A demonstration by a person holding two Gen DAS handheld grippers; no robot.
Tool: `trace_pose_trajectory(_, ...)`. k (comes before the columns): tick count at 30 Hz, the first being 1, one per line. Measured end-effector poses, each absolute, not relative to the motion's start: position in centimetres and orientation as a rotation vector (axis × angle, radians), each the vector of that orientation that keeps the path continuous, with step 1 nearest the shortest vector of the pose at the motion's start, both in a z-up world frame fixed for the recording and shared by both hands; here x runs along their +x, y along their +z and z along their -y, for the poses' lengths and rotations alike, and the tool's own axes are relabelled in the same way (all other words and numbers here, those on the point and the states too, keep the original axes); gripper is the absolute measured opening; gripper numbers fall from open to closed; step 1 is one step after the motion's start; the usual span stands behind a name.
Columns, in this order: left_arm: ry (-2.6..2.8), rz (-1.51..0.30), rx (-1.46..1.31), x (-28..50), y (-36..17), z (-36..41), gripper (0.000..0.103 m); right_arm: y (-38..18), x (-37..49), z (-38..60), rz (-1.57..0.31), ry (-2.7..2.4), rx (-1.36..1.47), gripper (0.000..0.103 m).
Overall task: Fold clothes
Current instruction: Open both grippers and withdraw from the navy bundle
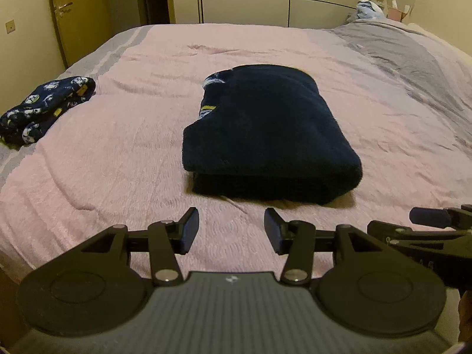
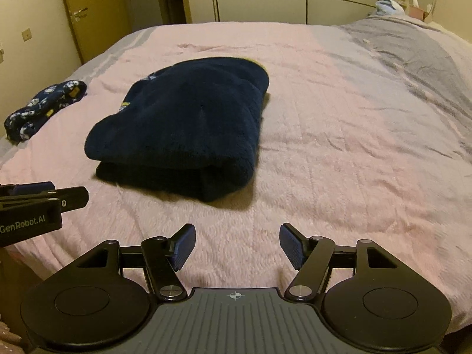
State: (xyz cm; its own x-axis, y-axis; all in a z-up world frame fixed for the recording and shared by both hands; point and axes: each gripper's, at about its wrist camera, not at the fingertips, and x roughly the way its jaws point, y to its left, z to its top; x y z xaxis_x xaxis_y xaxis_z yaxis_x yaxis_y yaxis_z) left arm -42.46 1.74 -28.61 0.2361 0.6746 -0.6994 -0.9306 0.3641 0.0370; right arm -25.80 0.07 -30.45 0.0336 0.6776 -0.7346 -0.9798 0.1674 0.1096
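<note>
- Navy fleece, folded into a thick block, is my folded garment (image 1: 265, 129); it lies near the middle of the bed (image 1: 118, 147), on the pink cover.
- My left hand-held gripper (image 1: 231, 231) hangs over the near edge of the bed, jaws apart, nothing between them.
- My right hand-held gripper (image 2: 237, 244) is beside it, jaws wide (also empty), short of the garment.
- I see a patterned navy garment (image 1: 44, 109) bunched at the bed's left edge.
</note>
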Motion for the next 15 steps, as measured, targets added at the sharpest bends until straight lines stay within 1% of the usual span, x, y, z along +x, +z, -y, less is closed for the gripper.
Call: trace_pose_trajectory(15, 1.118, -0.673, -0.423, -42.9, -28.1, 0.5, 0.045, -29.8, -26.7, 2.1, -0.753, 1.350, -0.498, 0.067)
